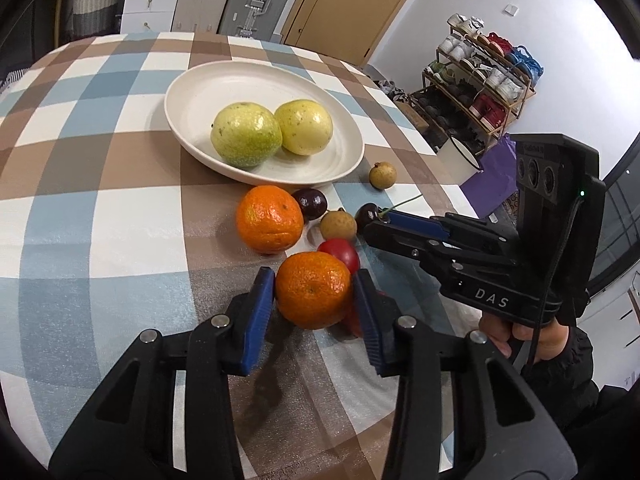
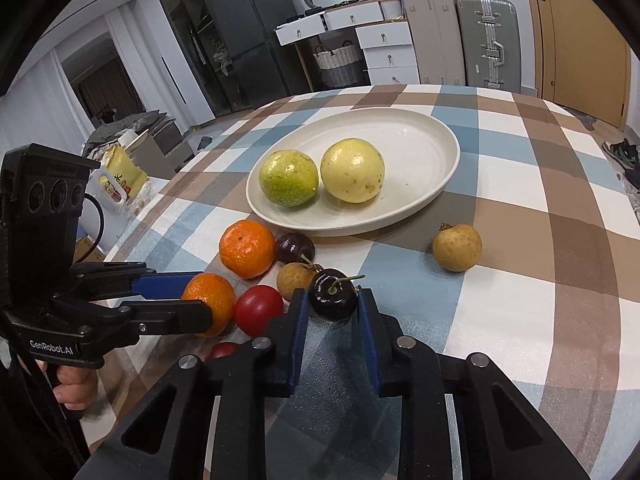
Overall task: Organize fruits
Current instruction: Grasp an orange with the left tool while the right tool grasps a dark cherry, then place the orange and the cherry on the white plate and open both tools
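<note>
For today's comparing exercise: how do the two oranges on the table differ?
The near orange sits clamped between the left gripper's pads; the far orange lies free. The near one touches the red tomato, the far one a dark plum. Both are off the plate.

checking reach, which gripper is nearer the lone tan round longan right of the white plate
Right. The right gripper, shut on a dark cherry, sits nearer the longan; the left gripper clamps an orange mandarin farther off.

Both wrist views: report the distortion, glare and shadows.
Left wrist view: strong fisheye bends the checked tablecloth, dark vignette in the corners; soft highlights on the plate. Right wrist view: same bending; glare spots on the dark cherry; faint gripper shadow on the cloth.
</note>
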The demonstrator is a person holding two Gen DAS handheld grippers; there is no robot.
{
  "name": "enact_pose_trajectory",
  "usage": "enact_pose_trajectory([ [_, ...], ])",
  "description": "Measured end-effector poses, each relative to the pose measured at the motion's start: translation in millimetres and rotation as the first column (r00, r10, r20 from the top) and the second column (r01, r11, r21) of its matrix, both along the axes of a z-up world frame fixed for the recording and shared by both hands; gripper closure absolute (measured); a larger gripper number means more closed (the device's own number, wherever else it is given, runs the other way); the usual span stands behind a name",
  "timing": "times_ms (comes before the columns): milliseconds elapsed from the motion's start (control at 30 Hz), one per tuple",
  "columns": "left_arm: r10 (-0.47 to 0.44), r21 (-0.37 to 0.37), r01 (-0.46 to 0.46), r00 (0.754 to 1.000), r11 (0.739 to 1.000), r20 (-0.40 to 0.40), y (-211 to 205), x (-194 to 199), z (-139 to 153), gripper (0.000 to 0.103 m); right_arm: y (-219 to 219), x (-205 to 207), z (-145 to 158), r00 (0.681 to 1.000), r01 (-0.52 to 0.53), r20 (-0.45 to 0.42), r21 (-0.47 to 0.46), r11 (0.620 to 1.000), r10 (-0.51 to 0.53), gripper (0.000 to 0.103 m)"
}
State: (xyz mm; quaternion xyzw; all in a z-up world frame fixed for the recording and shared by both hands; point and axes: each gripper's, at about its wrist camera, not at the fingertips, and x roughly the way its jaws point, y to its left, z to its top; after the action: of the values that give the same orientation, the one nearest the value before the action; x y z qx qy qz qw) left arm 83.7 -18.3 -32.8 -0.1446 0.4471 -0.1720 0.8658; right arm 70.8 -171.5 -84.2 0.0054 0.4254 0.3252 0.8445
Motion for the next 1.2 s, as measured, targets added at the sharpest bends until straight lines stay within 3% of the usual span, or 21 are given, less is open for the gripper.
enact_pose_trajectory([
  [600,0.095,0.062,-0.106,0.983,0.992,0.154,26,0,48,0.065,-17,-15,54,0.993,0.043,0.104,0.098,0.994,-0.054,0.078],
  [1200,0.156,0.095,-0.185,0.954,0.978,0.257,48,37,89,0.065,-22,12,95,0.978,0.095,0.168,0.176,0.980,-0.125,0.078],
])
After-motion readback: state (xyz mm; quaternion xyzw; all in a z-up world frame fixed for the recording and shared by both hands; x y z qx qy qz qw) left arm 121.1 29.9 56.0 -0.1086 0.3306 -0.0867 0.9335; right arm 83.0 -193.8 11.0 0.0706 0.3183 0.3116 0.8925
